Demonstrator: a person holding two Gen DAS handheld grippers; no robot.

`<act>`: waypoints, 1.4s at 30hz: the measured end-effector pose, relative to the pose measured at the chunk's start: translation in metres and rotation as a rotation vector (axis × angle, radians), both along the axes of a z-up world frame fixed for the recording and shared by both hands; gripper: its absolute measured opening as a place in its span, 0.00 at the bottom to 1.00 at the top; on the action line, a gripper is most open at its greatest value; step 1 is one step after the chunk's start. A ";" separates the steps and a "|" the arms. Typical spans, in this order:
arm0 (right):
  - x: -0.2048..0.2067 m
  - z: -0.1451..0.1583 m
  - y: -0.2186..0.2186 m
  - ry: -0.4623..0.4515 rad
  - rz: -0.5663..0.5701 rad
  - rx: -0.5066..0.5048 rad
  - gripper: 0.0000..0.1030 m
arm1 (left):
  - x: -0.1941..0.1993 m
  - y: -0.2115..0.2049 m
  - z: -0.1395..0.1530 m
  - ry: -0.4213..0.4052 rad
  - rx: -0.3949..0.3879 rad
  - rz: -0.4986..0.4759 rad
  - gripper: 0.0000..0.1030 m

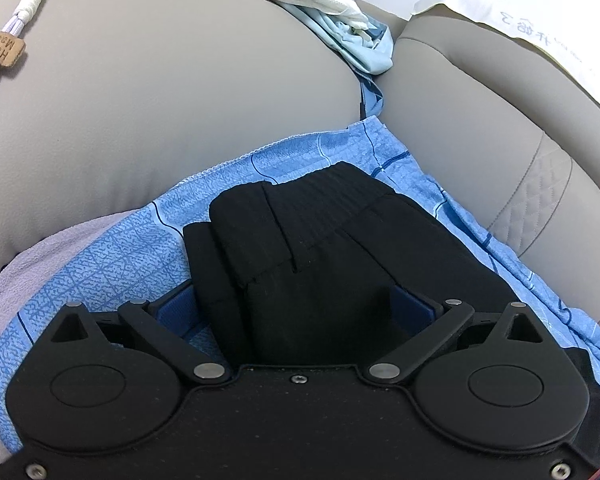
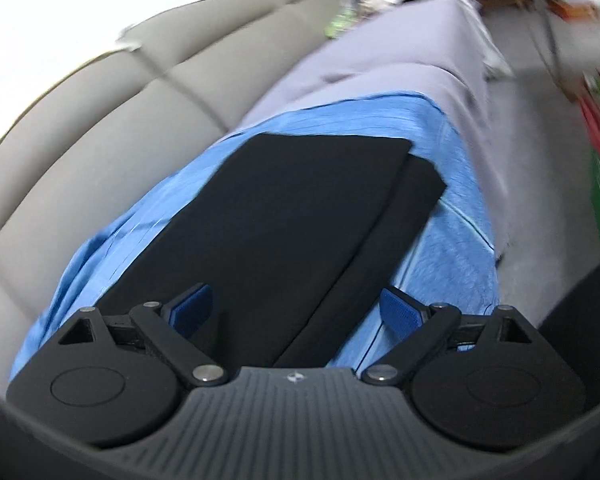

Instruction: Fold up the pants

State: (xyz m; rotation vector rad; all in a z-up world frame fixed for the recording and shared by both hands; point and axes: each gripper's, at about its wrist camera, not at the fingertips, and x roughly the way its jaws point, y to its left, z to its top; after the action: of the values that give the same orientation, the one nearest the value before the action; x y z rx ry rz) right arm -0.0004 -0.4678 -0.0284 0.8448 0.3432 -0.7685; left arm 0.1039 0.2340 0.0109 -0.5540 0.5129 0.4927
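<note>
The black pants (image 1: pixel 316 248) lie folded on a blue patterned cloth (image 1: pixel 112 264) on a grey sofa; their ribbed waistband points away in the left wrist view. My left gripper (image 1: pixel 296 304) is open, its blue-padded fingers standing on either side of the folded bundle, which fills the gap between them. In the right wrist view the pants (image 2: pixel 292 216) show as a flat black panel with a lower layer sticking out on the right. My right gripper (image 2: pixel 296 308) is open just above the near end of the pants, with nothing held. This view is blurred.
The grey sofa back (image 1: pixel 160 80) rises behind the cloth. A light blue garment with white paper (image 1: pixel 340 16) lies on the backrest. A braided cable with a tag (image 1: pixel 4 52) hangs at the left. A lilac sheet (image 2: pixel 400 60) covers the seat beyond the blue cloth (image 2: pixel 452 248).
</note>
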 end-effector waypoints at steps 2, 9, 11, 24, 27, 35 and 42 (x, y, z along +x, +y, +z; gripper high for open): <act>0.001 0.000 -0.009 -0.026 -0.020 0.004 0.89 | -0.001 -0.002 0.001 0.004 0.010 0.022 0.86; -0.002 0.004 -0.032 -0.061 -0.033 -0.017 0.86 | -0.014 0.003 0.003 -0.007 -0.022 0.079 0.54; -0.003 -0.004 -0.043 -0.090 -0.045 0.030 0.83 | -0.014 0.003 0.003 -0.005 -0.021 0.069 0.56; 0.014 0.014 -0.032 0.072 -0.159 -0.078 0.92 | -0.013 0.002 0.003 -0.031 -0.056 0.000 0.80; 0.009 0.002 -0.039 0.071 -0.139 0.015 0.94 | -0.010 0.001 0.003 -0.026 -0.042 0.000 0.81; -0.013 -0.010 -0.055 -0.106 0.003 0.179 0.87 | -0.011 0.001 0.002 -0.032 -0.043 0.000 0.81; -0.004 0.015 -0.050 -0.153 0.086 0.108 0.80 | -0.016 0.003 0.002 -0.036 -0.053 0.026 0.70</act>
State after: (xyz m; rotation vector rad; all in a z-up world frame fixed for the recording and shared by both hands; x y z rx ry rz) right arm -0.0043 -0.5174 -0.0134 0.9782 0.2848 -0.6057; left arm 0.0877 0.2373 0.0128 -0.6199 0.4864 0.4945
